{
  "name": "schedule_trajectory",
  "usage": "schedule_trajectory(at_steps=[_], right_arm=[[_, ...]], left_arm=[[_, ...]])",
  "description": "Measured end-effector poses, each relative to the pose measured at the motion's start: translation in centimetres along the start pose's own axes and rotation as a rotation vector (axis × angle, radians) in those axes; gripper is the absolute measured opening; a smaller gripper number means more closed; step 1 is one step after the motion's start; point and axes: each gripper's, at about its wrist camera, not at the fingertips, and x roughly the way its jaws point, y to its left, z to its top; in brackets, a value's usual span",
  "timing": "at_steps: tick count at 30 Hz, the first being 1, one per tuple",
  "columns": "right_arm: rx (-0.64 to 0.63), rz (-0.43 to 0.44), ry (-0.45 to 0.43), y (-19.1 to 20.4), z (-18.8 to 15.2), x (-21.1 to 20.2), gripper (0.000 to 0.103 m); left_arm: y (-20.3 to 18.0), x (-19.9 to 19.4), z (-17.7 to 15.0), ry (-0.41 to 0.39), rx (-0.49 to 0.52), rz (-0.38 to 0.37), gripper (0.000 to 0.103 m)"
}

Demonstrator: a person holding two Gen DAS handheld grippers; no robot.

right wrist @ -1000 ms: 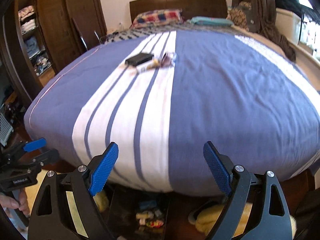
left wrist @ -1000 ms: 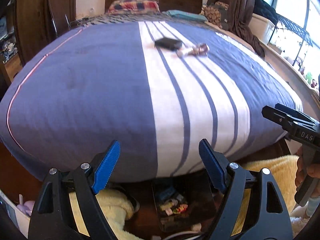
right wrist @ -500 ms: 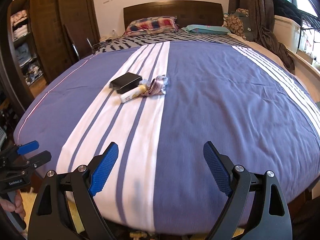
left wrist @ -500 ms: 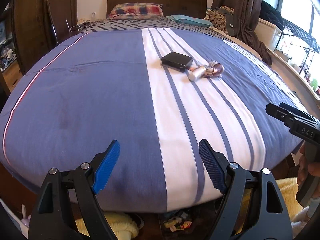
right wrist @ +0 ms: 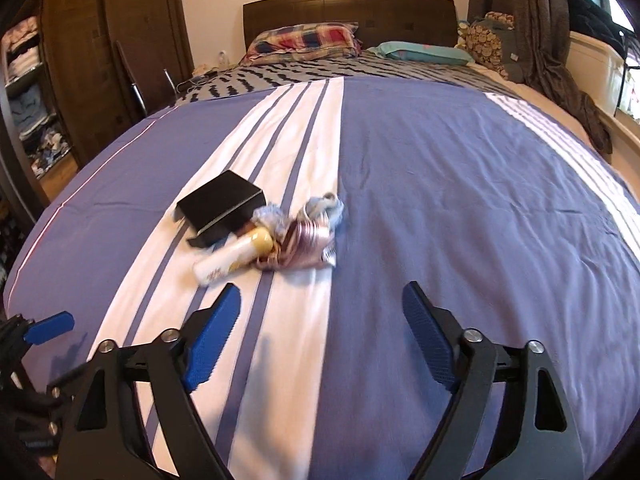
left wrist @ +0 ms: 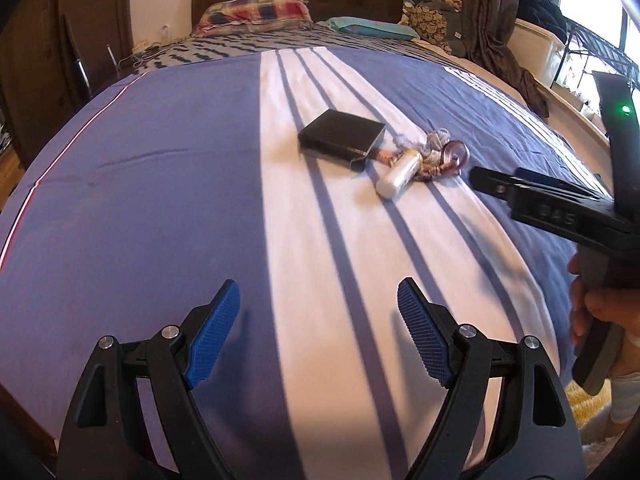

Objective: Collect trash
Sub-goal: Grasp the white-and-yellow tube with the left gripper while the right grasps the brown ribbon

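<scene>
A small heap of trash lies mid-bed on the white stripes: a black box [left wrist: 342, 139] [right wrist: 222, 207], a white tube with a yellowish cap [left wrist: 399, 173] [right wrist: 232, 261] and crumpled shiny wrappers [left wrist: 440, 156] [right wrist: 308, 236]. My left gripper [left wrist: 318, 332] hangs open over the near bedspread, well short of the heap. My right gripper [right wrist: 320, 332] is just short of the wrappers; its jaws are closing and hold nothing. In the left wrist view the right gripper's body [left wrist: 560, 212], held by a hand [left wrist: 592, 312], reaches in beside the wrappers.
The blue and white striped bedspread [right wrist: 440, 200] covers a wide bed with pillows [right wrist: 308, 40] at a dark headboard. A wooden wardrobe [right wrist: 80, 60] stands left, brown curtains [right wrist: 536, 20] and a white bin [left wrist: 540, 48] right. A yellow rug [left wrist: 588, 400] lies on the floor.
Both grippers have moved forward from beyond the foot of the bed to over the bedspread, and the trash heap now looks much nearer. The clutter under the bed has dropped out of view.
</scene>
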Motion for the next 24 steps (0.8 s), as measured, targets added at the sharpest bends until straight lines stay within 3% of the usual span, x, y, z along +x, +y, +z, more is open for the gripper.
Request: schedule_trajectory(at_steps=[7,16,20,24], right_arm=[[0.022,0.026,0.028,0.1,1.4,2.7,0.065],[0.011,0.045,0.03,0.1,2.1,3.2,0.016],[0.001,0.026,0.003,-0.7,2.3,2.0,0.009],[0.0,0.006,-0.018,-1.6,2.5,0.6,0.008]], left_arm=[[-1.0,2.6,2.1,0.015,0.013,-0.022,0.075],[-3.3,4.8,4.3,0.033,0.049,-0.075,0.068],[-4.2,5.8,5.3,0.039,0.06,-0.087,0.066],[-4.6,7.1,5.9,0.056,0.056,-0.095,0.06]])
